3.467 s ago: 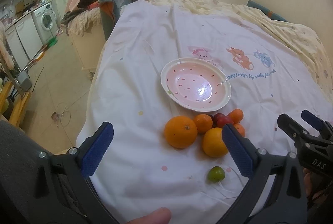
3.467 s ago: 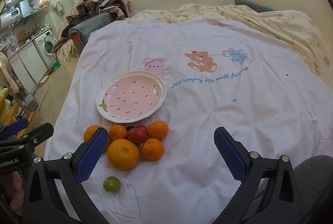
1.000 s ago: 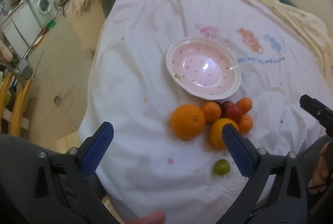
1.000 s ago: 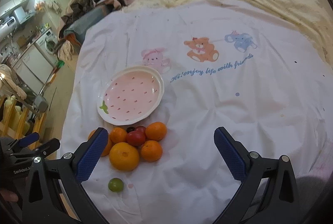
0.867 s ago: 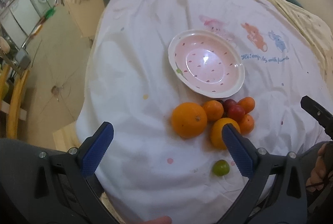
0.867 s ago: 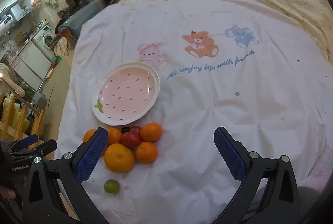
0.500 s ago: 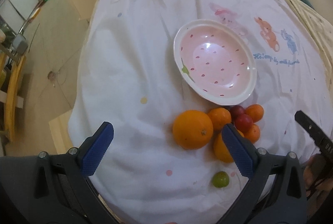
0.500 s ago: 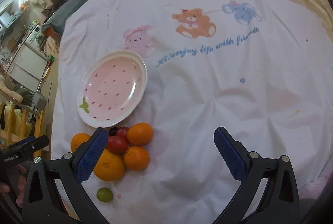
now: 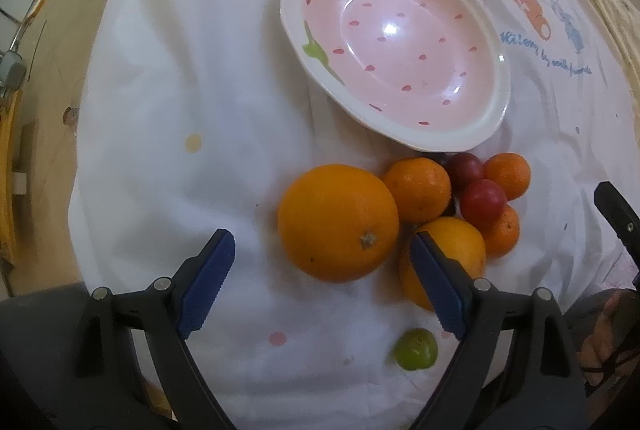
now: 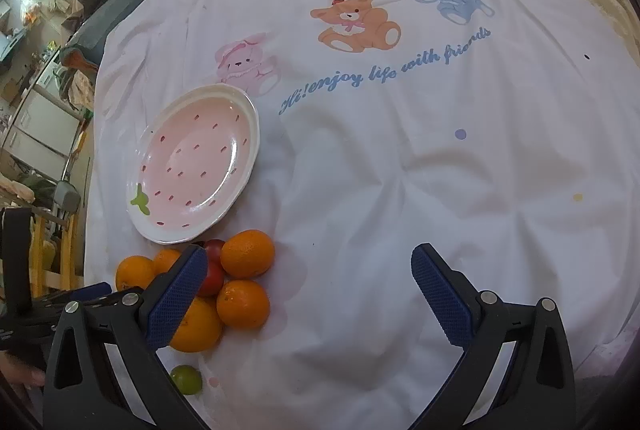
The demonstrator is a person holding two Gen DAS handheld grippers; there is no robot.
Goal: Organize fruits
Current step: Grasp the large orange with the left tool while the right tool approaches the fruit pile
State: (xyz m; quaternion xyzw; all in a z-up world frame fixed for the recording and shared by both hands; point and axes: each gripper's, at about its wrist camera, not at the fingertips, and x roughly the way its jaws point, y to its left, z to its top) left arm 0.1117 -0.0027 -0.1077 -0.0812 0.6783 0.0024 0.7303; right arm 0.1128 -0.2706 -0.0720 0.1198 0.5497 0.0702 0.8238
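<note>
White printed bedsheet [image 9: 180,78], pink empty plate [image 9: 496,118] near its left edge, fruit heaped just beside. Left gripper [image 9: 322,262] unclenched, just been narrowing, poised over big orange [image 9: 338,222], gripping nothing. Right gripper [image 10: 308,290] spread wide, empty. Next, probably: lowering, clamping, lifting onto plate.

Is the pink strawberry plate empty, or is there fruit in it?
Empty. The plate shows only its painted pink inside. All the fruit, like the big orange and green lime, lies on the sheet beside it.
</note>
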